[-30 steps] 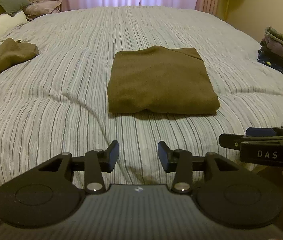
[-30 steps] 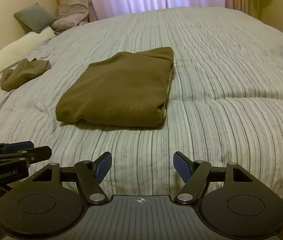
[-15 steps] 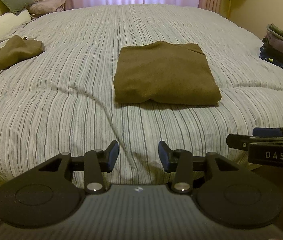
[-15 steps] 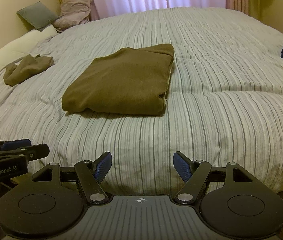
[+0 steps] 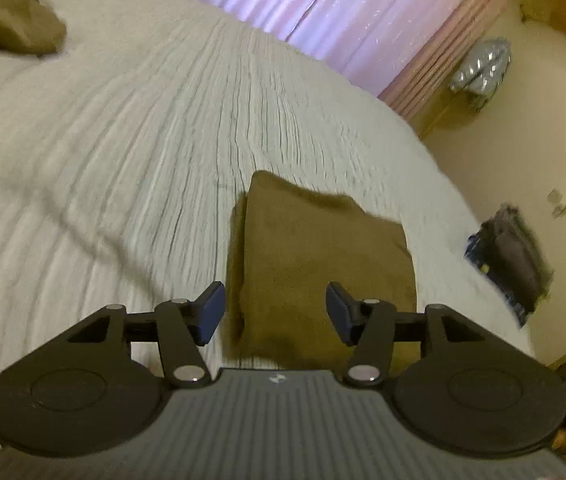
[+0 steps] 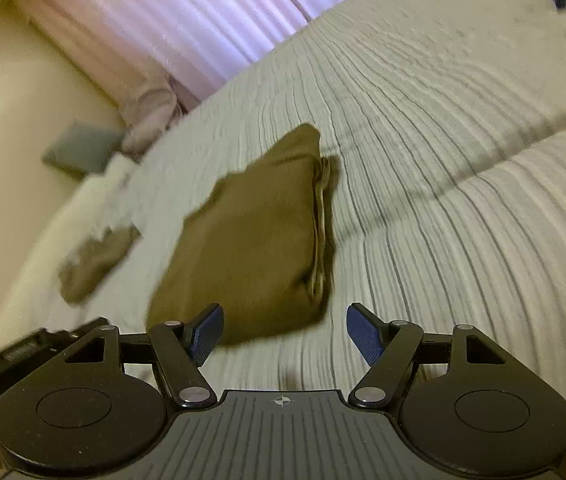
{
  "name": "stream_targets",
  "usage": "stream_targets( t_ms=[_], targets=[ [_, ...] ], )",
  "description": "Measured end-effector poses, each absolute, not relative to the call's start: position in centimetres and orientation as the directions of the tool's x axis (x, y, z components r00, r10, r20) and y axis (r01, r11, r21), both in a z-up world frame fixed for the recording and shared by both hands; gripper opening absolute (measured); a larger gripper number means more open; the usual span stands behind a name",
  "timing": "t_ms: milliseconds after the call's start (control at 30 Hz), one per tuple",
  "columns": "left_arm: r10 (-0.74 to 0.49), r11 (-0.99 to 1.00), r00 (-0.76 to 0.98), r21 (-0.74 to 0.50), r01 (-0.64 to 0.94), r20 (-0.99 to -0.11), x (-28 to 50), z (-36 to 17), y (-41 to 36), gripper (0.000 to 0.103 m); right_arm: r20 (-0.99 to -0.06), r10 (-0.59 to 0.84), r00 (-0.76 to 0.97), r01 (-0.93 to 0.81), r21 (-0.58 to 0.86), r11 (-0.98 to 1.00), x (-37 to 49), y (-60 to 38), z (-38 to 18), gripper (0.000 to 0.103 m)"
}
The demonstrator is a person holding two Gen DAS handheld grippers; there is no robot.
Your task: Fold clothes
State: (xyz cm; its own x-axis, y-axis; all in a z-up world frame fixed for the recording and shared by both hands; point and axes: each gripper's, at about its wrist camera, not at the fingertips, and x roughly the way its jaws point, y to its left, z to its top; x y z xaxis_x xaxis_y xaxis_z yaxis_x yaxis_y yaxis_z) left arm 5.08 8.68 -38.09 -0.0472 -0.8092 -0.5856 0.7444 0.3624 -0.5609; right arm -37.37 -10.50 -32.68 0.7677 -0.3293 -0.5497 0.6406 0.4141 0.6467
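Note:
A folded olive-brown garment (image 5: 323,264) lies flat on the striped bedspread (image 5: 123,184). It also shows in the right wrist view (image 6: 255,248), with its stacked layer edges on the right side. My left gripper (image 5: 275,312) is open and empty, just above the garment's near edge. My right gripper (image 6: 285,334) is open and empty, over the near right corner of the garment. A second, crumpled olive garment (image 5: 7,28) lies far left on the bed and shows in the right wrist view (image 6: 95,260). Both views are tilted and blurred.
A stack of folded dark clothes (image 5: 515,260) sits at the right edge of the bed. Pink curtains (image 5: 303,12) hang behind. A grey pillow (image 6: 83,152) and a pinkish bundle (image 6: 151,124) lie at the head. My left gripper's body (image 6: 23,352) shows at lower left.
Both grippers have swung forward and tilted, closing in on the folded garment's near edge. The garment itself has not moved. Both jaws stay open.

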Motion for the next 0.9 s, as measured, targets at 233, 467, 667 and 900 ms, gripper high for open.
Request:
stream_targets(
  t_ms=[233,467,667,900],
  targets=[
    [-0.794,0.355,-0.170,-0.672,0.650,-0.584,9.4,-42.7,2.5,0.050,-0.531,-0.265,0.805,0.593,0.714,0.372,-34.6,-16.7,-34.9,0.072],
    [-0.804,0.315,-0.237,-0.728,0.610,-0.546,11.1,-45.1,-0.3,0.048,-0.512,-0.180,0.840,0.542,0.772,0.332,-32.7,-20.8,-37.2,0.071],
    [-0.778,0.236,-0.363,-0.774,0.588,-0.513,10.9,-46.3,-2.3,0.037,-0.432,-0.053,0.900,0.423,0.842,0.335,-30.6,-23.8,-39.1,0.056],
    [-0.761,0.224,-0.397,-0.782,0.582,-0.513,10.9,-44.4,-3.2,0.010,-0.338,0.016,0.941,0.326,0.917,0.232,-31.2,-25.2,-40.4,0.029]
  ],
)
